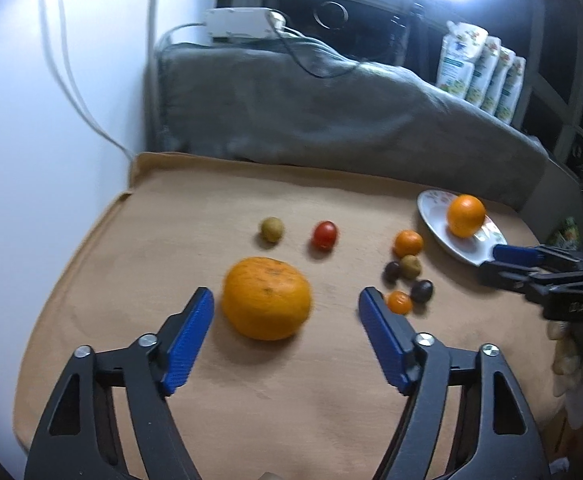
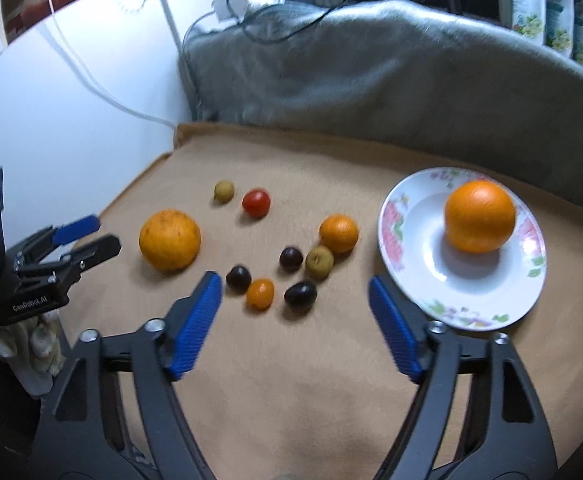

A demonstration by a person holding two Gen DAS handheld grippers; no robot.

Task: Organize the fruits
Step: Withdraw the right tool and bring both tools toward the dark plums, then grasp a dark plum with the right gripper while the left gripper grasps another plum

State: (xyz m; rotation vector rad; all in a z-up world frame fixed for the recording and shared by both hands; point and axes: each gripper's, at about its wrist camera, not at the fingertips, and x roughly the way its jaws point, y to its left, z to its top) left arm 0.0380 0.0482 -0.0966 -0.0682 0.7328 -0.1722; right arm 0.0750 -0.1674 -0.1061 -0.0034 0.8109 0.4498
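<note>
The big orange (image 1: 266, 298) lies on the tan counter (image 1: 131, 280) just ahead of the left tool (image 1: 287, 302), nearer its left finger; jaws wide, empty. The right tool (image 2: 295, 292), wide and empty, faces the small fruits beside the plate (image 2: 411, 272).
</note>
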